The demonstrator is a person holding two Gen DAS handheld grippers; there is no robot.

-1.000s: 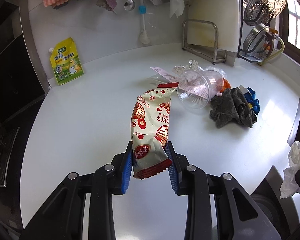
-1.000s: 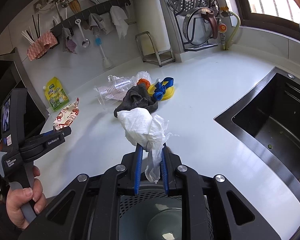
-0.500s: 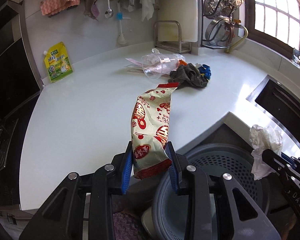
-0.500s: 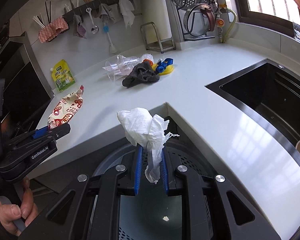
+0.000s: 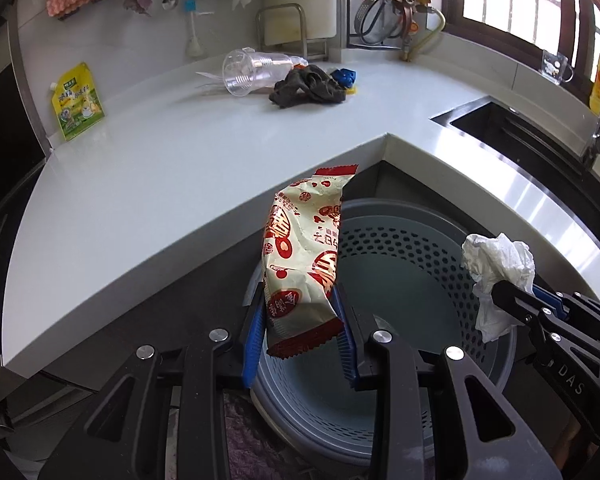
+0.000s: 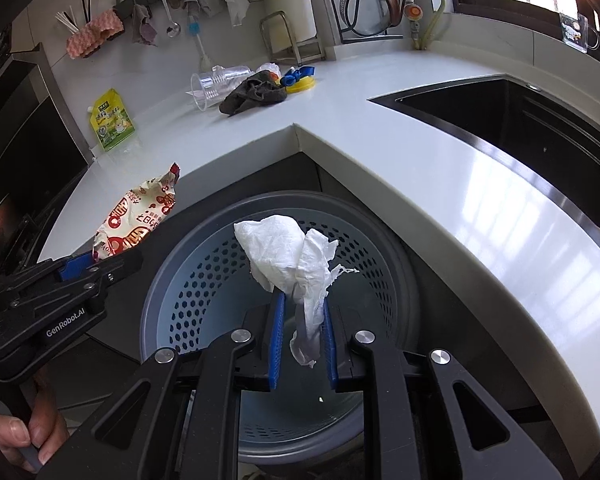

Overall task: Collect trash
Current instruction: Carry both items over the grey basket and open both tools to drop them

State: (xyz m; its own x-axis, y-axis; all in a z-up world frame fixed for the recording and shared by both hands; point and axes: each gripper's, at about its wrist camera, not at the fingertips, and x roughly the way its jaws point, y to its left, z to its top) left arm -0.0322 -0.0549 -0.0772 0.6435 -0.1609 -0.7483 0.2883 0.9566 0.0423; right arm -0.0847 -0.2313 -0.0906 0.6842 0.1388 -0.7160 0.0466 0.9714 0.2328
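Bin (image 5: 384, 216) floor partly hidden; left claw (image 5: 300, 312) clamps wrapper (image 5: 304, 256), right claw (image 6: 300, 320) pinches tissue (image 6: 288, 256).

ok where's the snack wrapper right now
The snack wrapper is clamped in the left gripper, held over the rim of the grey perforated bin below the counter corner, left of the tissue.

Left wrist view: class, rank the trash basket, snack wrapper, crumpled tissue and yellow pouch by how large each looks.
1. trash basket
2. snack wrapper, enlarged by nearness
3. and 4. crumpled tissue and yellow pouch: they look alike, and the pouch is farther, so unranked.
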